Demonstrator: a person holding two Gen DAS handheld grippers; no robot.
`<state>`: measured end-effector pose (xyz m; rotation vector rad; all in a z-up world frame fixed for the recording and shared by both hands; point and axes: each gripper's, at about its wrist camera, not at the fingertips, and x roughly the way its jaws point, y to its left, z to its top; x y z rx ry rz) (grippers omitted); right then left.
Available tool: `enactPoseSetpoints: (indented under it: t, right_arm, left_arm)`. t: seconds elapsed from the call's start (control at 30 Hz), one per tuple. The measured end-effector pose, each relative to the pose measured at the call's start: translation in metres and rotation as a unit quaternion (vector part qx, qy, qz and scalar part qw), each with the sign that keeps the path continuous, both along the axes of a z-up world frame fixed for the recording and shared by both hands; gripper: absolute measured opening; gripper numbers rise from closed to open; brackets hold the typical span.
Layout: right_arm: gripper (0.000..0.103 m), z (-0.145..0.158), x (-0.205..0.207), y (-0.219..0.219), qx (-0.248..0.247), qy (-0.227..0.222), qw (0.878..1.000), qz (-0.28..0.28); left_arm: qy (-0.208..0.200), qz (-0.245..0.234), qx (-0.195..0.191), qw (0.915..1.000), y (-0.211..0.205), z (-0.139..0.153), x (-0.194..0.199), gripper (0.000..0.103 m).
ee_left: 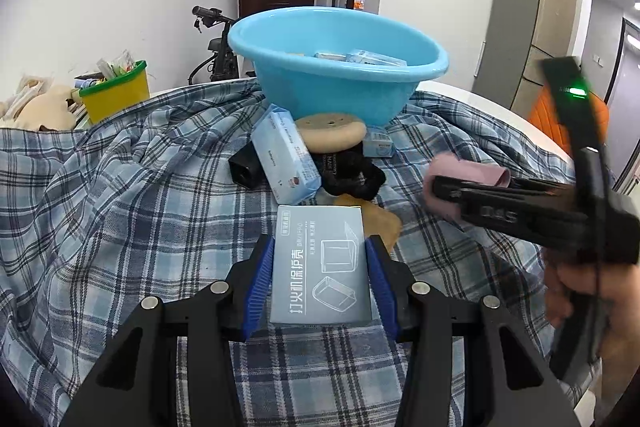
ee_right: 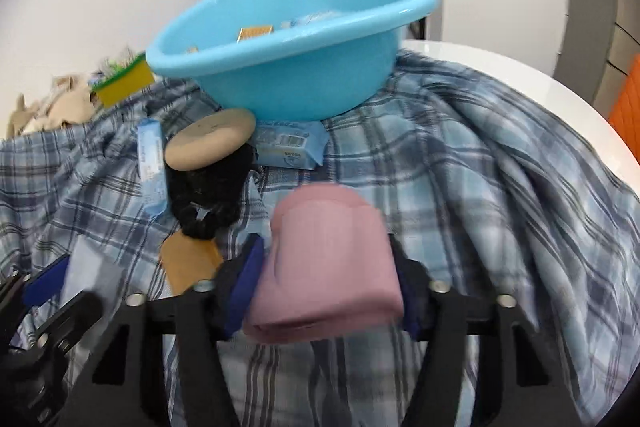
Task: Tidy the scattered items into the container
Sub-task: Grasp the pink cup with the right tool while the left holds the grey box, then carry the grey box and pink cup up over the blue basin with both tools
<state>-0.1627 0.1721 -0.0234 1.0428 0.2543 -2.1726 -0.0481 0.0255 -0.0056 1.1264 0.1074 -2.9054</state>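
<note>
My left gripper (ee_left: 320, 243) is shut on a grey-blue printed box (ee_left: 320, 267), held flat just over the plaid cloth (ee_left: 120, 207). At the right of the left wrist view, my right gripper (ee_left: 440, 187) carries a folded pink cloth (ee_left: 468, 169). In the right wrist view the pink cloth (ee_right: 324, 259) sits between the blue pads (ee_right: 246, 275) of that gripper (ee_right: 325, 247), pinched on both sides. The blue basin (ee_left: 340, 87) stands behind, with small packets inside. In front of it lie a tissue pack (ee_left: 286, 163), a tan round pad (ee_left: 332, 133) and a black scrunchie (ee_left: 352, 175).
A small blue packet (ee_left: 378, 145) and a brown card (ee_left: 384, 223) lie near the pile, with a black block (ee_left: 244, 171) at its left. A yellow bin (ee_left: 116, 95) stands far left. A hand (ee_left: 580, 287) holds the right gripper. The white table edge (ee_right: 560, 95) curves right.
</note>
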Motion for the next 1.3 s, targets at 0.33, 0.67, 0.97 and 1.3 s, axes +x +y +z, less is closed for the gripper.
enactPoseSetpoints:
  t: [0.33, 0.67, 0.97, 1.3]
  right_arm:
    - [0.021, 0.016, 0.030, 0.036, -0.033, 0.011, 0.999, 0.039]
    - [0.077, -0.002, 0.015, 0.017, -0.009, -0.029, 0.998, 0.048]
    - [0.054, -0.010, 0.010, -0.006, 0.037, 0.013, 0.997, 0.059]
    - [0.054, 0.019, 0.034, 0.033, -0.041, 0.006, 0.996, 0.081]
  left_arm:
    - [0.000, -0.012, 0.000, 0.9999, 0.013, 0.001, 0.001, 0.049]
    - [-0.001, -0.023, 0.000, 0.9997, 0.021, 0.002, 0.005, 0.049]
    - [-0.008, -0.017, 0.001, 0.9998, 0.015, 0.000, 0.004, 0.049]
    - [-0.008, -0.021, 0.001, 0.9998, 0.019, -0.001, 0.003, 0.049]
